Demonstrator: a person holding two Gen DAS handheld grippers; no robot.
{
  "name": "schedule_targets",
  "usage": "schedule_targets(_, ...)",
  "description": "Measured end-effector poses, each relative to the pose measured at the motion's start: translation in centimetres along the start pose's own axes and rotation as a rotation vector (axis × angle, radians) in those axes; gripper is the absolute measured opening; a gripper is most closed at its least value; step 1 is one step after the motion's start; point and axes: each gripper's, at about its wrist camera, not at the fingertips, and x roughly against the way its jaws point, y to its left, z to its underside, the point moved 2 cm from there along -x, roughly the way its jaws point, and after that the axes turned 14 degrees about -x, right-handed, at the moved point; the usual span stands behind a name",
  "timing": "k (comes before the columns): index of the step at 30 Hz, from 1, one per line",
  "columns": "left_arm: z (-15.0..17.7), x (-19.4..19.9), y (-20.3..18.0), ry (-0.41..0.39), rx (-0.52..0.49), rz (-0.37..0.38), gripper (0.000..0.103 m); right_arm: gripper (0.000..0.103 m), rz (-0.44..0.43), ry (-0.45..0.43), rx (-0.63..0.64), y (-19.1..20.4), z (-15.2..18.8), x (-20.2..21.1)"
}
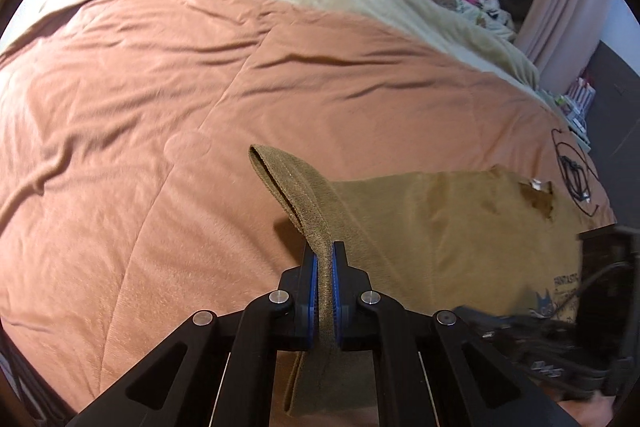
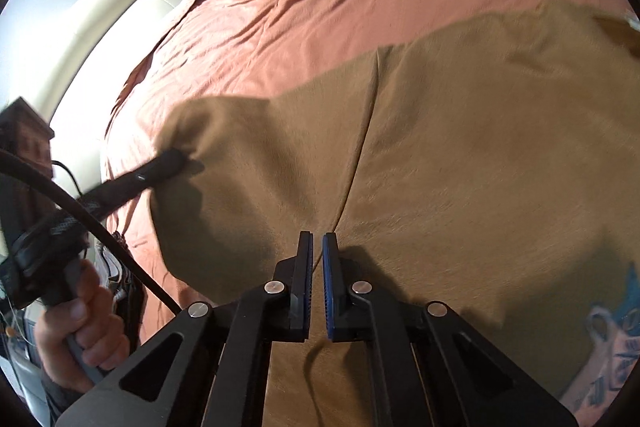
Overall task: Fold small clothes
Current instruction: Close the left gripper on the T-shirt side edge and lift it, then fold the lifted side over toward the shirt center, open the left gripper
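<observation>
Tan shirt [image 2: 460, 155] lay spread on pink bedspread [image 1: 160, 107]: soft, light, limp; ribbed hem and seams judged best holds. Long axis ran from hem near grippers to collar far right. Left gripper [image 1: 325, 291] clamped on ribbed hem. Right gripper [image 2: 317, 283] over shirt, fingers nearly together, apparently holding nothing.

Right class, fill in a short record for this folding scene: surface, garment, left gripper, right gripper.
surface: bed with pink-brown cover
garment: tan shirt, spread on the cover, printed design near one edge
left gripper: shut on the shirt's ribbed hem, lifting it off the cover
right gripper: shut, over the shirt; no cloth visibly pinched between its pads
</observation>
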Motion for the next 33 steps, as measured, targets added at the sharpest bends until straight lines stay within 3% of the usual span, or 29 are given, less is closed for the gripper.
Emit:
schedule_targets(7,-1.5,1.4,-2.0,-0.024,-0.026,0.040,0.006,0.001,0.005,0.025,-0.071,-1.5,-0.8,-1.4)
schedule_targets(13,-2.9,2.6,-4.9,-0.041,-0.074,0.076,0.006,0.003,-0.019,0.001,-0.063,-2.0,-1.6,2.0)
schedule_targets(16,-3.2,2.8,-6.4,-0.043,-0.089,0.092,0.006,0.018,-0.003,-0.029,-0.053,-2.3,-1.8,3.9)
schedule_targets(18,-3.3,2.9,-7.5,-0.040,-0.104,0.100,0.006,0.035,0.005,-0.056,-0.063,-2.6,-1.7,5.0)
schedule_targets(20,-3.3,2.8,-8.4,-0.036,-0.113,0.110,0.006,0.039,0.006,-0.089,-0.079,-3.3,-1.8,6.5)
schedule_targets(33,-3.4,1.8,-15.0,-0.015,-0.171,0.185,0.006,0.040,0.002,-0.138,-0.114,-6.6,-0.8,12.3)
